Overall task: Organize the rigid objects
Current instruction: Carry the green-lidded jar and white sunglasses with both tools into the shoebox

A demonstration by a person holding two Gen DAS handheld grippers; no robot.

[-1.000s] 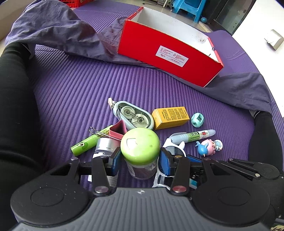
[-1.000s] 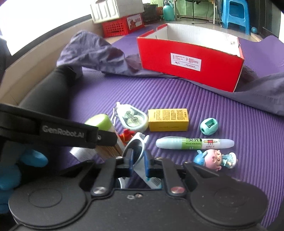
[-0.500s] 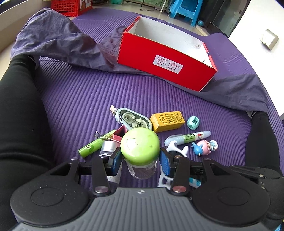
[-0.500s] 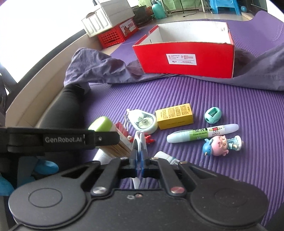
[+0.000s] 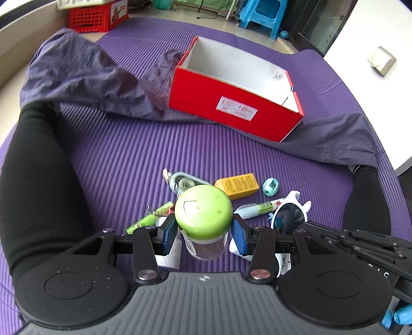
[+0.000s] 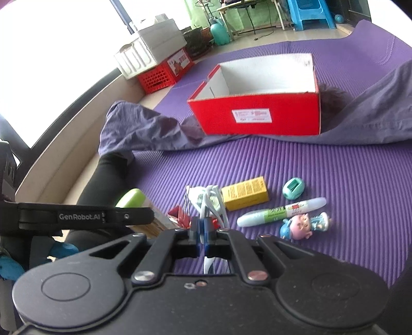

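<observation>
My left gripper point(image 5: 204, 233) is shut on a clear jar with a green lid point(image 5: 203, 211), held above the purple mat point(image 5: 123, 159). The right gripper point(image 6: 202, 226) is shut on white sunglasses point(image 6: 209, 198), whose dark lens point(image 5: 289, 215) shows beside the jar. On the mat lie a yellow box point(image 6: 244, 193), a teal sharpener point(image 6: 293, 188), a glue pen point(image 6: 280, 211), a pink and blue figurine point(image 6: 301, 224), a correction tape point(image 5: 182, 181), a green marker point(image 5: 152, 217) and a red clip point(image 6: 177, 212). An open red box point(image 5: 231, 108) with white inside stands beyond them.
A grey-purple cloth point(image 5: 85, 77) lies crumpled around the red box. A person's black-clad legs point(image 5: 33, 180) flank the objects on both sides. A red crate point(image 6: 162, 74) and a blue stool point(image 5: 257, 13) stand beyond the mat, with a white surface point(image 5: 373, 77) at the right.
Both grippers have risen, carrying the jar and the sunglasses up from the pile. The right jaws have closed tight on the sunglasses.
</observation>
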